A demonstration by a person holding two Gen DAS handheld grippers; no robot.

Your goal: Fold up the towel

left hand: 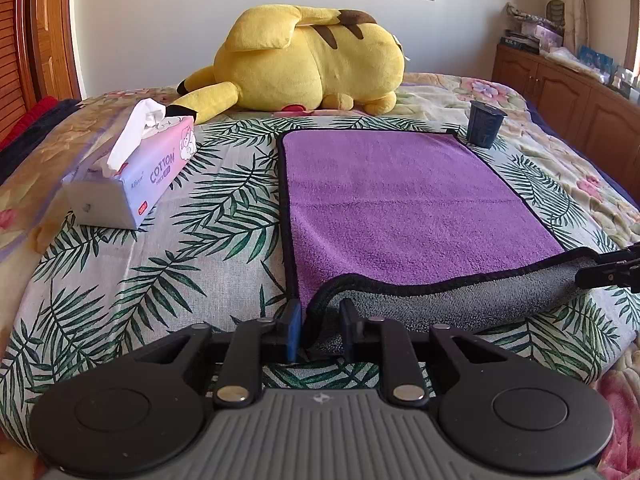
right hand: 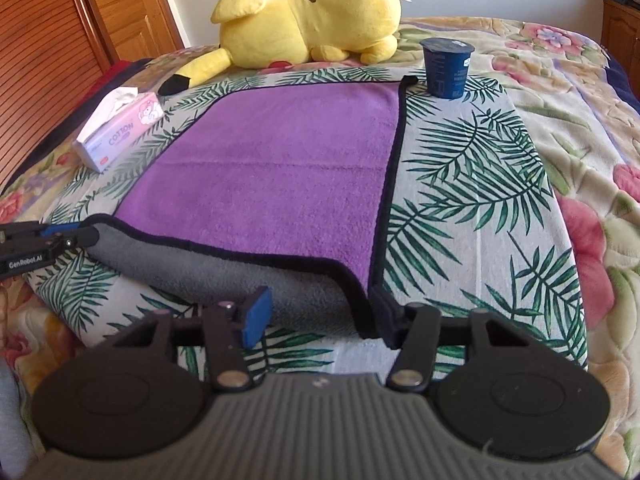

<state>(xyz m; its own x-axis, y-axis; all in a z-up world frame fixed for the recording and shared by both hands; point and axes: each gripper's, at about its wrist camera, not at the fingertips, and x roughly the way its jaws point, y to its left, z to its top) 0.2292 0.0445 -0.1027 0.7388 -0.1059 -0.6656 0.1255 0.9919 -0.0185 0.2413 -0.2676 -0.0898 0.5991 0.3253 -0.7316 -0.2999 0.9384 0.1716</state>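
The purple towel is spread on the leaf-print cloth on the bed, its near black-trimmed edge turned up (grey underside shown). Its near-left corner is pinched by the left gripper. The right gripper is held released around its near-right corner. Beyond its far edge lie a blue cup, a plush and a tissue pack.

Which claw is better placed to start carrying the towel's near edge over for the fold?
Left, probably. The left claw looks closed on the near corner of the towel, with the grey underside already turned up. The right claw is wide open, and the other near corner sits at one side of its gap, ungripped.
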